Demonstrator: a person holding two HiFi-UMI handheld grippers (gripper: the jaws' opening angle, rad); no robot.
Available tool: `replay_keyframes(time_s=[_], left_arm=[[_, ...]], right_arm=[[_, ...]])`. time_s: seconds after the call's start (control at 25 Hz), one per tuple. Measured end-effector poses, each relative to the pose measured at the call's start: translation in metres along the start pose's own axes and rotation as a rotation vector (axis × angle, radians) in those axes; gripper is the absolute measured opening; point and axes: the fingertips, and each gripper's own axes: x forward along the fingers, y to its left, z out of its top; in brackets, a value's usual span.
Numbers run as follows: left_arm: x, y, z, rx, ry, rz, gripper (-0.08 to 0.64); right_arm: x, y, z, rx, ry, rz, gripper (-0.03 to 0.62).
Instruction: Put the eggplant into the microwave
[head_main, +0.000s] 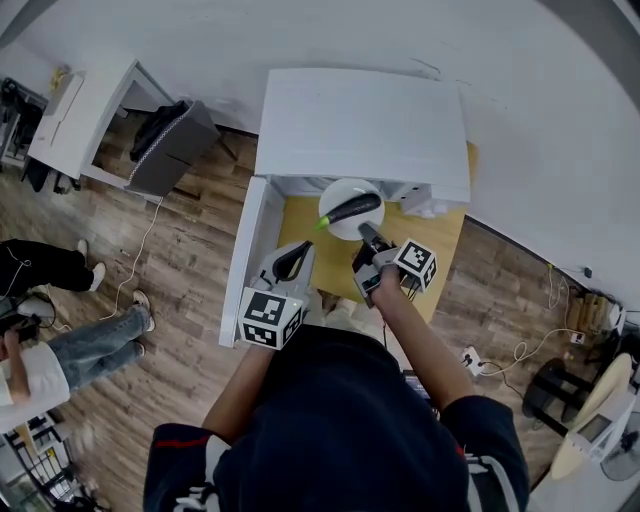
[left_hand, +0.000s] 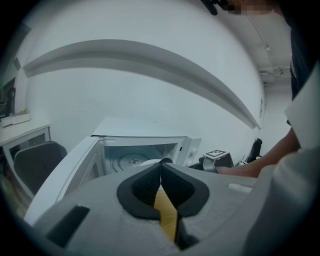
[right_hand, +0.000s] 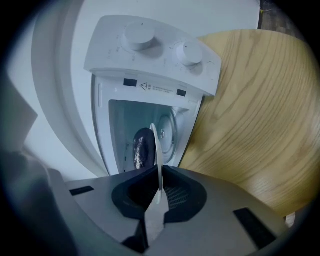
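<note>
A dark purple eggplant (head_main: 352, 209) with a green stem lies on a white plate (head_main: 343, 190) in front of the open white microwave (head_main: 360, 125). My right gripper (head_main: 366, 236) is shut on the plate's near rim. In the right gripper view the plate (right_hand: 157, 150) shows edge-on between the pads, the eggplant (right_hand: 141, 149) against it, and the microwave cavity (right_hand: 125, 125) behind. My left gripper (head_main: 293, 258) is shut on nothing, beside the open door (head_main: 243, 260). The left gripper view looks over its shut jaws (left_hand: 160, 167) into the cavity (left_hand: 135, 157).
The microwave stands on a yellow wooden table (head_main: 445, 235). Its door swings out to the left. A person (head_main: 60, 350) sits on the floor at the left. An office chair (head_main: 170, 145) and a white desk (head_main: 80, 110) stand behind, with cables (head_main: 520, 350) on the floor at the right.
</note>
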Motion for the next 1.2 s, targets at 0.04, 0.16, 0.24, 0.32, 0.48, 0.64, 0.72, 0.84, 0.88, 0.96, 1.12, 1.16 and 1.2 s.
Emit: replay_keyframes(time_s=[0.04, 0.16, 0.24, 0.32, 0.48, 0.64, 0.72, 0.84, 0.88, 0.96, 1.12, 1.16, 1.2], left_arm=[[0.0, 0.0, -0.001, -0.001, 0.003, 0.002, 0.017], [0.002, 0.001, -0.002, -0.006, 0.009, 0.004, 0.017], [0.004, 0.002, -0.004, -0.01, 0.014, 0.005, 0.017], [0.005, 0.003, -0.005, -0.012, 0.02, 0.006, 0.017], [0.005, 0.006, -0.009, -0.013, 0.036, 0.008, 0.017], [0.006, 0.009, -0.011, -0.014, 0.04, 0.011, 0.017], [0.007, 0.011, -0.011, -0.015, 0.043, 0.012, 0.017], [0.007, 0.013, -0.012, -0.015, 0.045, 0.012, 0.017], [0.007, 0.014, -0.012, -0.015, 0.046, 0.011, 0.017], [0.006, 0.015, -0.012, -0.016, 0.049, 0.013, 0.017], [0.007, 0.018, -0.014, -0.02, 0.054, 0.016, 0.017], [0.007, 0.018, -0.014, -0.02, 0.055, 0.016, 0.017], [0.007, 0.019, -0.015, -0.02, 0.055, 0.015, 0.017]], right_arm=[[0.002, -0.002, 0.001, -0.001, 0.001, -0.005, 0.025], [0.007, -0.009, 0.005, -0.001, 0.002, -0.02, 0.025], [0.011, -0.013, 0.007, 0.001, 0.001, -0.027, 0.025], [0.016, -0.015, 0.009, 0.001, 0.002, -0.034, 0.025], [0.024, -0.02, 0.01, 0.0, 0.003, -0.046, 0.025], [0.031, -0.025, 0.011, 0.008, 0.003, -0.055, 0.025], [0.035, -0.027, 0.013, 0.014, 0.003, -0.058, 0.025], [0.04, -0.03, 0.014, 0.015, 0.0, -0.065, 0.025], [0.041, -0.03, 0.015, 0.017, -0.002, -0.067, 0.025], [0.043, -0.032, 0.016, 0.019, -0.005, -0.072, 0.025], [0.046, -0.035, 0.017, 0.024, -0.008, -0.081, 0.025], [0.047, -0.035, 0.017, 0.025, -0.009, -0.082, 0.025], [0.048, -0.035, 0.017, 0.025, -0.011, -0.083, 0.025]])
